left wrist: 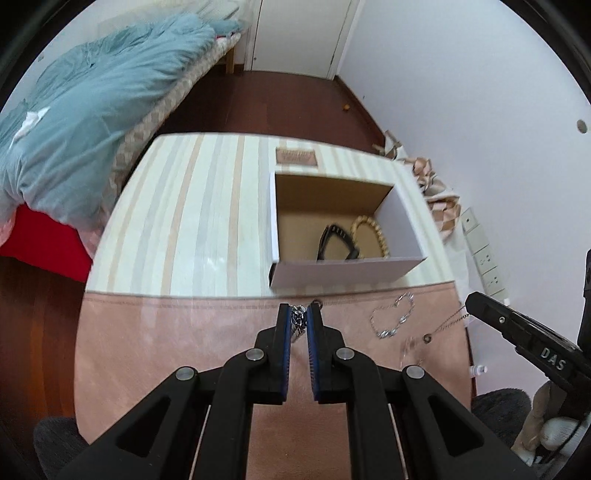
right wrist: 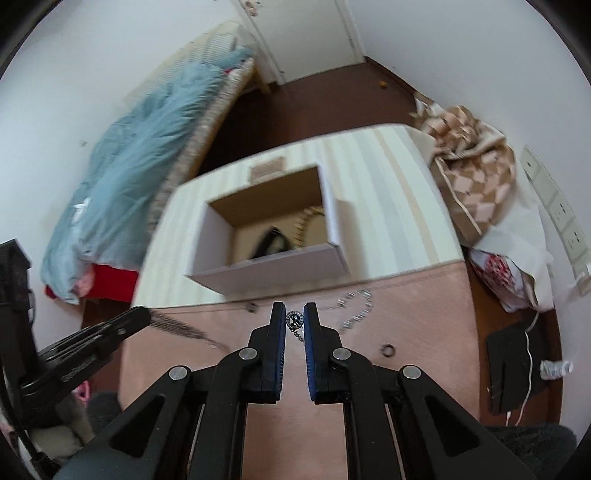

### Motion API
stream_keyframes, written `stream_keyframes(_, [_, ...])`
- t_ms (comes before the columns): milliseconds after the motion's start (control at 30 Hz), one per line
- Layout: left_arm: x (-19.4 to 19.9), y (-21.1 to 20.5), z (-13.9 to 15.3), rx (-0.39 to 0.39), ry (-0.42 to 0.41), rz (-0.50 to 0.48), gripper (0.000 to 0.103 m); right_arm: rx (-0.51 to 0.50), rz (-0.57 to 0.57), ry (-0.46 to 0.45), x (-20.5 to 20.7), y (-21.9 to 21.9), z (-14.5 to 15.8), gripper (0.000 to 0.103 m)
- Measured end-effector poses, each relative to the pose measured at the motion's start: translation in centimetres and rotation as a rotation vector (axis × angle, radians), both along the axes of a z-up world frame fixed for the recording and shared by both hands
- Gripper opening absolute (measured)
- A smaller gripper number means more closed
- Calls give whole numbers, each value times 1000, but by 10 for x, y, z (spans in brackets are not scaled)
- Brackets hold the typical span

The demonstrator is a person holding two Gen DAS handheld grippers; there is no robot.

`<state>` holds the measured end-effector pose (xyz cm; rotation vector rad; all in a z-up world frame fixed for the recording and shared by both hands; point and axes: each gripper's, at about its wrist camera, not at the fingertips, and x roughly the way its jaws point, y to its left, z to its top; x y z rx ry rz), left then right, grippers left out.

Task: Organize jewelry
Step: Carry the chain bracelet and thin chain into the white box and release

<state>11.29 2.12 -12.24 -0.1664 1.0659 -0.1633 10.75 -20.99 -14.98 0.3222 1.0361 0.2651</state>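
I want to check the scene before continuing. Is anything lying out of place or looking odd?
Nothing is damaged. A silver bracelet and a small ring lie loose on the pink cloth, outside the box.

This was a bedroom in a home. Ahead and left of the jaws lay a bed [left wrist: 110, 122] heaped with a rumpled blue duvet [right wrist: 140, 155]. Straight beyond them stood a white door [left wrist: 299, 33] above dark wooden flooring [left wrist: 280, 107]. To the right ran a plain white wall [left wrist: 472, 92] with sockets [left wrist: 487, 258], checked fabric [right wrist: 476, 173] bundled against it.
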Motion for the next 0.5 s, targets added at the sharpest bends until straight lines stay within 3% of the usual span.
stream_keyframes(267, [25, -2, 41, -30, -52, -56, 6, 1, 66, -112, 38, 15, 77, 10])
stream_keyframes(367, [42, -4, 55, -45, -70, -78, 6, -2, 92, -119, 63, 20, 92, 10])
stream_keyframes(500, [75, -9, 63, -26, -78, -116, 6, -29, 123, -85, 101, 28, 90, 10])
